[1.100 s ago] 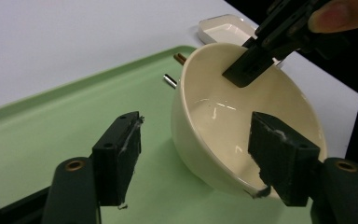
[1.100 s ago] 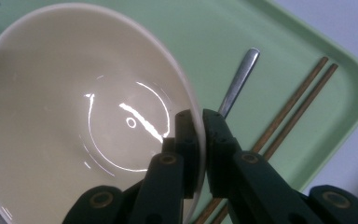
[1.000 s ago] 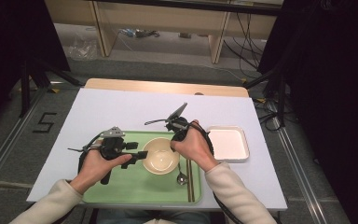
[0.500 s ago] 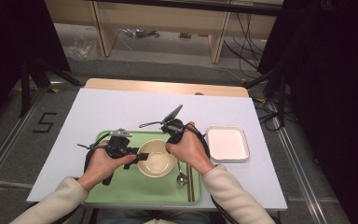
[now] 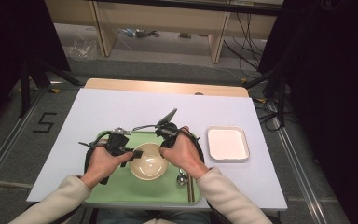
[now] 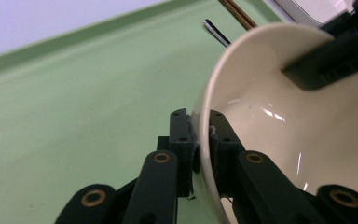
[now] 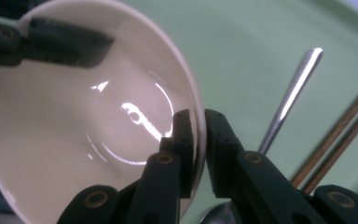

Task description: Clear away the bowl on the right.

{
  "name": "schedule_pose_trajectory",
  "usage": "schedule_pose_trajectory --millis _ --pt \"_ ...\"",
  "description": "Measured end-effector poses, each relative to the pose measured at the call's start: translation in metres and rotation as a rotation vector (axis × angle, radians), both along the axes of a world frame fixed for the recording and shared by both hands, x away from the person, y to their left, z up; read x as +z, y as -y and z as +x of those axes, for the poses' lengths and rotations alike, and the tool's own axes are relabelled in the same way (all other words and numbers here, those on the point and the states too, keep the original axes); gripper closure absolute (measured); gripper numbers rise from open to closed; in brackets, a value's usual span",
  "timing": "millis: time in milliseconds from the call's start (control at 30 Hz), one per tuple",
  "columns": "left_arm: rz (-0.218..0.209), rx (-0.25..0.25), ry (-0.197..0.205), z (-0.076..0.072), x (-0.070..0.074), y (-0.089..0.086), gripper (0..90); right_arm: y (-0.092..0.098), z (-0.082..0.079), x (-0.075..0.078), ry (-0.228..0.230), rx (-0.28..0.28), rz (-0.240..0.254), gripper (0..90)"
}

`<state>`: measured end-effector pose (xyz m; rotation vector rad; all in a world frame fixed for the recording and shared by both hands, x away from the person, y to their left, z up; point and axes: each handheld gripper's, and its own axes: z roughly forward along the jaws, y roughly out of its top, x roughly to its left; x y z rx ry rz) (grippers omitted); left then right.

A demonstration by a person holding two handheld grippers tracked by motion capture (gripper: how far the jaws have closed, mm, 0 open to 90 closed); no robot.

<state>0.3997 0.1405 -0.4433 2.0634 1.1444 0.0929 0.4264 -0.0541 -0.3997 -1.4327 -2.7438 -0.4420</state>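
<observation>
The cream bowl (image 5: 147,161) sits on the green tray (image 5: 121,189), held by its rim from both sides. The left gripper (image 6: 199,135) has just been closing, and its pads now pinch the rim, one pad inside the bowl, one outside. The right gripper (image 7: 196,140) pinches the opposite rim the same way, its jaws having just eased slightly wider with the wall between them. Just beyond the right gripper's outer finger lies a metal spoon (image 7: 289,100), with brown chopsticks (image 7: 340,140) beside it, all on the tray. Farther out on the right gripper's side, a white square dish (image 5: 227,143) rests on the white table (image 5: 121,107), well apart from the bowl.
</observation>
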Motion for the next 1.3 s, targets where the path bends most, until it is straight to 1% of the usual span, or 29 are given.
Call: schedule_pose_trajectory --millis 67,100,133,200,233,333,367,400,433,467,500,533,567,600,633,667,700,733,767,800,867,933,1000,1033,1067,1100,1167,1200,1300 --pt "0.045 -0.008 0.006 0.000 0.001 0.000 82.5 0.000 0.000 0.000 -0.012 0.014 0.021 84.0" --pt "0.049 -0.015 0.007 0.000 -0.001 0.000 82.5 0.000 0.000 0.001 0.001 0.017 0.028 80.9" --pt "0.070 -0.019 -0.002 -0.001 -0.001 -0.001 82.5 0.000 0.000 0.003 0.008 0.012 0.021 77.9" --pt "0.064 -0.025 -0.011 0.000 -0.003 -0.003 82.5 0.006 0.001 0.010 0.004 0.021 0.059 71.2" --pt "0.063 -0.027 -0.020 0.001 -0.004 -0.004 82.5 0.009 0.003 0.010 0.041 0.039 0.075 68.6" --pt "0.072 -0.049 -0.051 0.004 -0.004 -0.008 82.5 0.021 0.007 0.026 0.047 0.024 0.135 64.3" --pt "0.053 -0.036 -0.061 0.004 -0.006 -0.009 82.4 0.026 0.008 0.030 0.069 0.014 0.139 63.7" --pt "0.052 -0.030 -0.066 0.004 -0.007 -0.009 82.5 0.033 0.011 0.035 0.083 -0.006 0.145 63.1" --pt "0.047 -0.029 -0.077 0.005 -0.008 -0.011 82.5 0.038 0.014 0.037 0.086 -0.012 0.159 62.6" --pt "0.025 -0.021 -0.090 0.006 -0.009 -0.010 82.5 0.045 0.017 0.040 0.095 -0.032 0.166 62.6" --pt "0.028 -0.024 -0.098 0.006 -0.010 -0.011 82.5 0.050 0.020 0.041 0.100 -0.050 0.166 62.5" --pt "0.016 -0.016 -0.103 0.006 -0.010 -0.010 82.5 0.057 0.024 0.044 0.103 -0.089 0.160 62.3" --pt "0.018 -0.023 -0.108 0.007 -0.011 -0.010 82.5 0.064 0.027 0.045 0.108 -0.106 0.172 62.2" --pt "-0.001 -0.012 -0.112 0.007 -0.012 -0.008 82.4 0.071 0.031 0.047 0.121 -0.111 0.167 62.2" --pt "0.005 -0.017 -0.119 0.007 -0.012 -0.007 82.4 0.076 0.033 0.048 0.114 -0.150 0.176 62.1" --pt "0.013 -0.031 -0.121 0.008 -0.012 -0.007 82.4 0.084 0.037 0.049 0.128 -0.157 0.186 61.9" --pt "-0.009 -0.011 -0.130 0.007 -0.012 -0.004 82.4 0.086 0.038 0.050 0.123 -0.190 0.185 61.6" --pt "-0.005 -0.019 -0.127 0.008 -0.012 -0.003 82.4 0.091 0.040 0.050 0.122 -0.204 0.187 61.4" --pt "-0.019 -0.009 -0.131 0.008 -0.013 -0.001 82.4 0.096 0.043 0.049 0.132 -0.204 0.186 61.4" --pt "-0.013 -0.014 -0.132 0.009 -0.013 -0.001 82.3 0.100 0.045 0.049 0.127 -0.226 0.187 61.2" --pt "-0.024 -0.008 -0.139 0.011 -0.015 0.000 82.2 0.107 0.049 0.046 0.134 -0.226 0.183 61.0" --pt "-0.033 -0.003 -0.145 0.013 -0.016 0.002 82.2 0.108 0.050 0.045 0.109 -0.264 0.174 60.7" --pt "-0.041 -0.006 -0.148 0.014 -0.016 0.002 81.7 0.111 0.053 0.042 0.113 -0.247 0.171 60.3" --pt "-0.047 0.002 -0.143 0.014 -0.016 0.003 81.6 0.112 0.054 0.040 0.100 -0.256 0.169 60.2" --pt "-0.056 0.012 -0.141 0.014 -0.017 0.004 81.4 0.114 0.056 0.037 0.108 -0.247 0.165 60.2" --pt "-0.065 0.009 -0.132 0.014 -0.017 0.005 80.9 0.113 0.056 0.037 0.093 -0.256 0.168 60.2" --pt "-0.078 0.003 -0.118 0.014 -0.018 0.005 80.6 0.116 0.058 0.033 0.097 -0.250 0.153 60.2" --pt "-0.086 -0.001 -0.111 0.015 -0.018 0.004 80.2 0.116 0.058 0.032 0.089 -0.266 0.153 60.0" --pt "-0.114 0.002 -0.107 0.015 -0.017 0.003 77.9 0.117 0.059 0.031 0.077 -0.276 0.148 59.2"
